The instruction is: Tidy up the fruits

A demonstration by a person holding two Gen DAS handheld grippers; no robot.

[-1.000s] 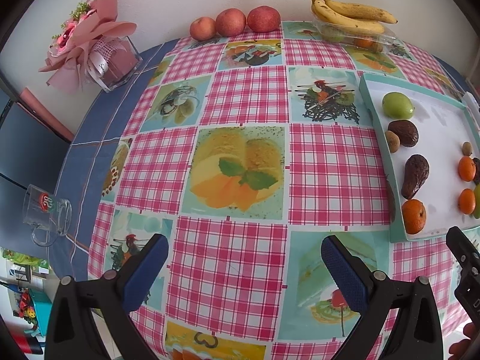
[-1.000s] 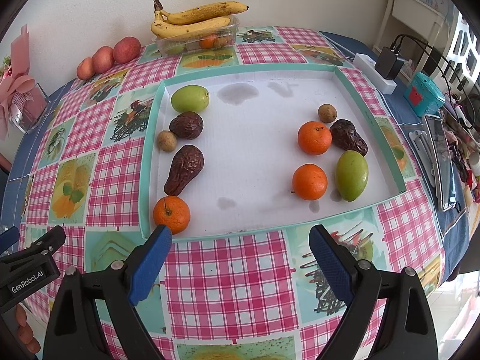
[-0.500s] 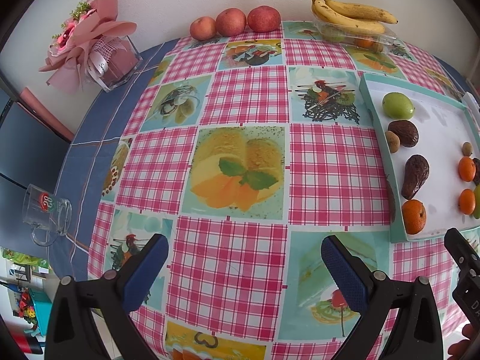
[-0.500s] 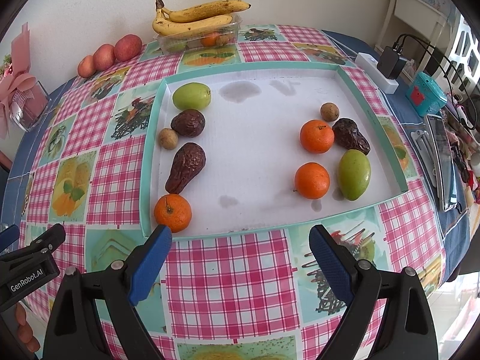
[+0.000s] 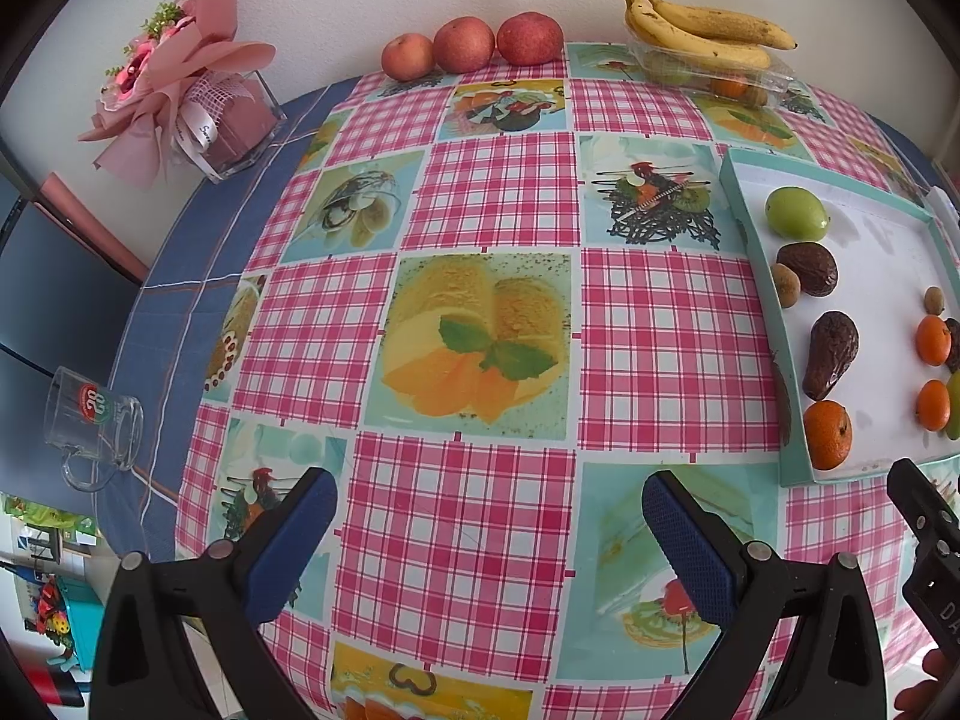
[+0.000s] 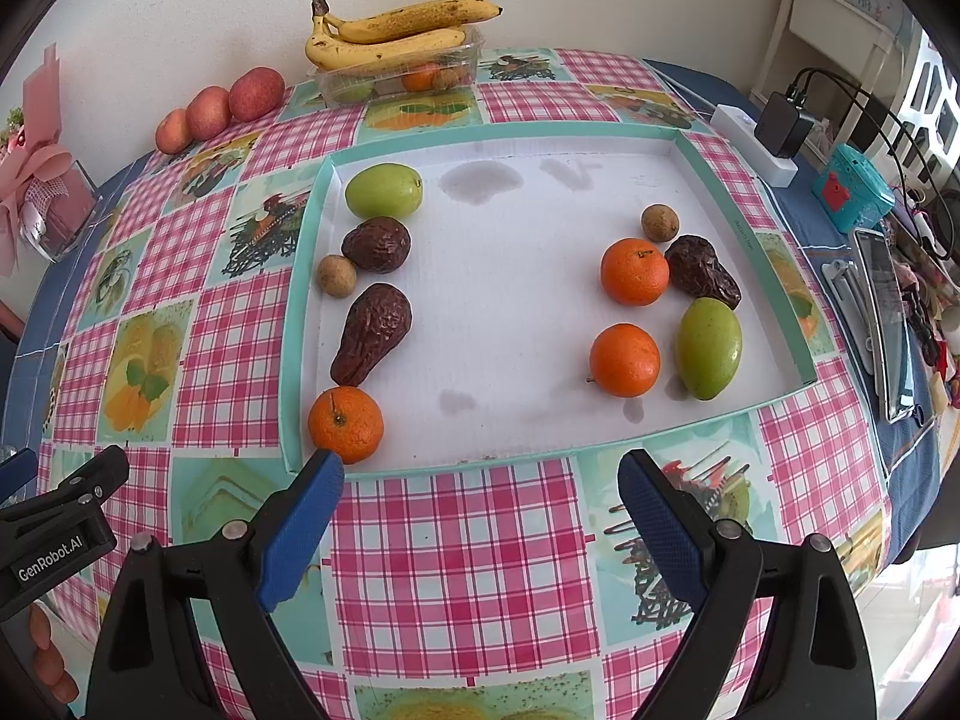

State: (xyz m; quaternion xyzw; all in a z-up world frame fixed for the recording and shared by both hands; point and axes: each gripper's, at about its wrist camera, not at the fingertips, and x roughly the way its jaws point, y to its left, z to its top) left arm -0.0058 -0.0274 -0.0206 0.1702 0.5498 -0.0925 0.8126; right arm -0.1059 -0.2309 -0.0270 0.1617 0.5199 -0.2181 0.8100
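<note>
Both the left gripper point(image 5: 489, 531) and right gripper point(image 6: 480, 513) hang empty, jaws spread wide. Fruit lies in two groups on the tray point(image 6: 510, 138): an orange point(image 6: 345, 423) nearest the right gripper

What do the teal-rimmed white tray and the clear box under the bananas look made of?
Teal-rimmed white tray: probably cardboard, with a matte, faintly ribbed floor that shows grey damp-looking stains. Clear box under the bananas: thin glossy transparent plastic; the fruit inside shows through its walls.
</note>
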